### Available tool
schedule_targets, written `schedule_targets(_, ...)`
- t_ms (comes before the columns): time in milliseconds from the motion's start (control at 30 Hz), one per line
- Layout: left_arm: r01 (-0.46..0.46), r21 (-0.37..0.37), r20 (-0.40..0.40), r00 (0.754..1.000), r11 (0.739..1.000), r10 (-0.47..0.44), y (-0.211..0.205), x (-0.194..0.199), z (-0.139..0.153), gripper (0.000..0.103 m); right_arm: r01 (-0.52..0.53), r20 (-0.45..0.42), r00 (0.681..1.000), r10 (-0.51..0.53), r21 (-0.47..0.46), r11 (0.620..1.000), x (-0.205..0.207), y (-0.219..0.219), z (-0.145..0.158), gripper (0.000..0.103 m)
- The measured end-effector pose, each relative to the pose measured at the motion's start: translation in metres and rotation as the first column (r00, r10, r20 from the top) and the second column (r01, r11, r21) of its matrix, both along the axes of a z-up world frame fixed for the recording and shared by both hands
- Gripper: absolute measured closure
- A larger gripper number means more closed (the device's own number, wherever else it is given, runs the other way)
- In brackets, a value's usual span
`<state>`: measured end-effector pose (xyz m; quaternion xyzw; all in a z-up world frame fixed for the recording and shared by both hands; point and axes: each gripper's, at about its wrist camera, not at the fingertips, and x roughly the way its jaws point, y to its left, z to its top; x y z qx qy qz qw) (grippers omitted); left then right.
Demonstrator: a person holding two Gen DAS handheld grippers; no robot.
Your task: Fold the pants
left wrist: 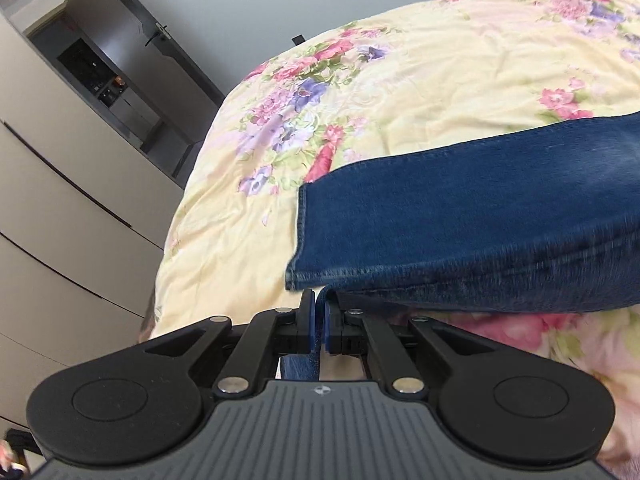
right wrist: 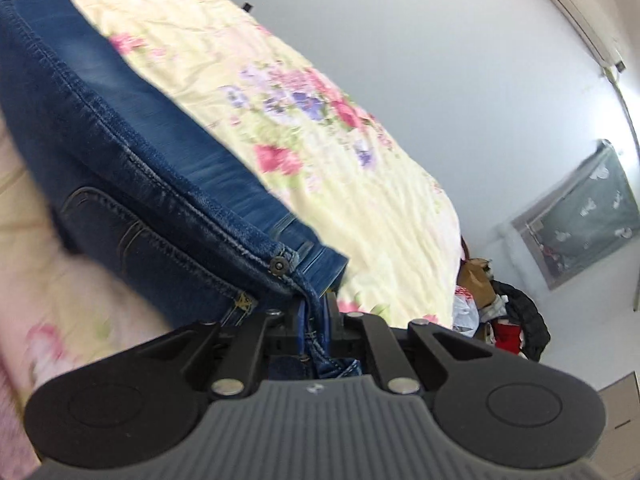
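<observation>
Dark blue jeans (left wrist: 460, 216) hang stretched above a bed with a yellow floral cover (left wrist: 440, 80). My left gripper (left wrist: 319, 312) is shut on the near edge of the leg end, close to the hem corner. In the right wrist view the jeans (right wrist: 120, 152) show a back pocket, a rivet and the waistband. My right gripper (right wrist: 314, 312) is shut on the waistband edge, with denim bunched between the jaws. Both grippers hold the pants lifted off the cover (right wrist: 320, 140).
A beige wardrobe (left wrist: 60, 200) and a dark doorway (left wrist: 120, 80) lie left of the bed. At the bed's right side are a pile of clothes and bags (right wrist: 500, 312), a covered rack (right wrist: 580, 216) and a wall air conditioner (right wrist: 572, 4).
</observation>
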<state>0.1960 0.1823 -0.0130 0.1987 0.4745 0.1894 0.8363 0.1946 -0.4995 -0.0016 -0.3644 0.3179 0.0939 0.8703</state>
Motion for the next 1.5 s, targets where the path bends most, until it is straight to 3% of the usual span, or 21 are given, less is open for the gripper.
schedule_targets(300,0.035,0.103,-0.08,0.996,0.994,-0.027,-0.006,0.106,-0.029,0.099,0.118,-0.021,0.993,-0.119,-0.043,0.992,0.123,0.025,-0.03,0.102)
schedule_targets(600,0.108,0.155,-0.216,0.974,0.982,-0.073,-0.01,0.189,-0.104,0.099,0.17,-0.122,0.975,-0.184,-0.12,0.978,0.219,0.042,-0.101,0.102)
schedule_targets(867,0.14,0.136,-0.246,0.964,0.981,-0.104,-0.004,0.209,-0.148,0.099,0.167,-0.185,0.963,-0.197,-0.164,0.972,0.242,0.044,-0.144,0.102)
schedule_targets(967,0.151,0.103,-0.21,0.969,0.983,-0.127,0.0,0.208,-0.15,0.098,0.179,-0.187,0.959,-0.211,-0.175,0.968,0.245,0.047,-0.152,0.101)
schedule_targets(1000,0.152,0.095,-0.193,0.972,0.984,-0.131,0.003,0.207,-0.148,0.089,0.184,-0.185,0.959,-0.217,-0.18,0.966,0.245,0.048,-0.154,0.1)
schedule_targets(1067,0.142,0.061,-0.147,0.98,0.988,-0.132,0.011,0.203,-0.141,0.083,0.191,-0.182,0.957,-0.226,-0.192,0.963,0.246,0.051,-0.157,0.1)
schedule_targets(1167,0.153,-0.001,-0.123,0.981,0.988,-0.152,0.018,0.201,-0.132,0.093,0.203,-0.178,0.954,-0.24,-0.205,0.958,0.245,0.054,-0.157,0.1)
schedule_targets(1233,0.179,-0.002,-0.141,0.974,0.984,-0.177,0.016,0.2,-0.133,0.099,0.21,-0.178,0.952,-0.249,-0.211,0.955,0.245,0.055,-0.156,0.1)
schedule_targets(1500,0.25,0.045,-0.142,0.96,0.967,-0.241,0.013,0.213,-0.12,0.1,0.21,-0.182,0.949,-0.257,-0.241,0.948,0.243,0.057,-0.15,0.101)
